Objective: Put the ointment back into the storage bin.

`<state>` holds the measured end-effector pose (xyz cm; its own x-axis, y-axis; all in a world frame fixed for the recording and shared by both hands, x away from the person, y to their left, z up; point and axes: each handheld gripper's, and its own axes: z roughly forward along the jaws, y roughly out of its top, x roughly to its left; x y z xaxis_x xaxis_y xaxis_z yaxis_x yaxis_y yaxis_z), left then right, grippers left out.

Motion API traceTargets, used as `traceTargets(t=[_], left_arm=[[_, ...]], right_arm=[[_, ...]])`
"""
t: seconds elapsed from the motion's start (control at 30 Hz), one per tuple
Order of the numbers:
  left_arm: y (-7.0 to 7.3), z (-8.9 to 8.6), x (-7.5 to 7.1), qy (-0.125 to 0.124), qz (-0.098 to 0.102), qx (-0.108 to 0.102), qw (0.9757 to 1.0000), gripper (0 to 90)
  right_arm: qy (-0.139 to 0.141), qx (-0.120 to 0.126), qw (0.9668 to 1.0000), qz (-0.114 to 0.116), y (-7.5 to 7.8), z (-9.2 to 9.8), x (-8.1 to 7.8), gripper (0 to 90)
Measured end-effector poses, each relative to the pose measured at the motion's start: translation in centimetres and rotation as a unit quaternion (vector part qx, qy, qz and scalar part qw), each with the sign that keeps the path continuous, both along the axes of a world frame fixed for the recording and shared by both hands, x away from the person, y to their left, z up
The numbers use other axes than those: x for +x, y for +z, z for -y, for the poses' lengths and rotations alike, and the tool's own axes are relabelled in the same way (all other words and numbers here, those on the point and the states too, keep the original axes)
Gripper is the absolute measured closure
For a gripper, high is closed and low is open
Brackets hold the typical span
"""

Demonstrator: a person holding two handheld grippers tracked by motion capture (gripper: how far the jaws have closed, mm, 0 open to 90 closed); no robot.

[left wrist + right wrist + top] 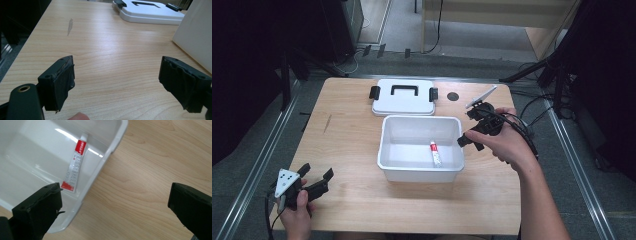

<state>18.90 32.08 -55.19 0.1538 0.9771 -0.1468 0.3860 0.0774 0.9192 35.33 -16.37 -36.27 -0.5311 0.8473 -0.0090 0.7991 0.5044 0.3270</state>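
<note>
High view: a white bin (421, 172) stands open near the middle of the wooden table (347, 150), with its lid (403, 97) lying flat just behind it, handle up, apart from the bin. A red-and-white tube (435, 153) lies on the bin floor toward the right wall, alone in the container. The right gripper (473, 131) is held just beside the bin's right rim, jaws spread wide and holding nothing; the right gripper view confirms this, one jaw over the bin's edge near the tube (74, 167), the other over bare wood. The left gripper (318, 181) rests at the near left corner of the table, well apart from the bin, likewise spread and empty. Judgement: the tube appears already placed, so the packing step looks done; what remains is most likely fitting the lid onto the bin and securing its two black side latches. Nothing lies between lid and bin. A small dark round mark (453, 96) sits on the table right of the lid, clear of the working path.
</note>
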Motion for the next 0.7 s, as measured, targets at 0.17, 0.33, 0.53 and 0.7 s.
traceTargets(t=[0.17,0.33,0.53,0.7], left_arm=[[0.0,0.0,0.0,0.000,0.000,0.001,1.0000,14.2],[0.0,0.0,0.0,-0.001,0.001,0.001,1.0000,14.2],[0.0,0.1,0.0,-0.002,0.001,0.002,1.0000,14.2],[0.0,0.1,-0.1,-0.003,0.001,0.004,1.0000,14.2]], right_arm=[[-0.020,0.012,0.9997,0.008,-0.3,1.8,-0.2,0.0],[-0.035,0.025,0.9990,0.013,-0.9,3.2,-0.5,0.0],[-0.058,0.041,0.9972,0.022,-2.5,5.9,-1.1,0.0],[-0.071,0.056,0.9954,0.032,-3.8,7.7,-1.9,0.0]])
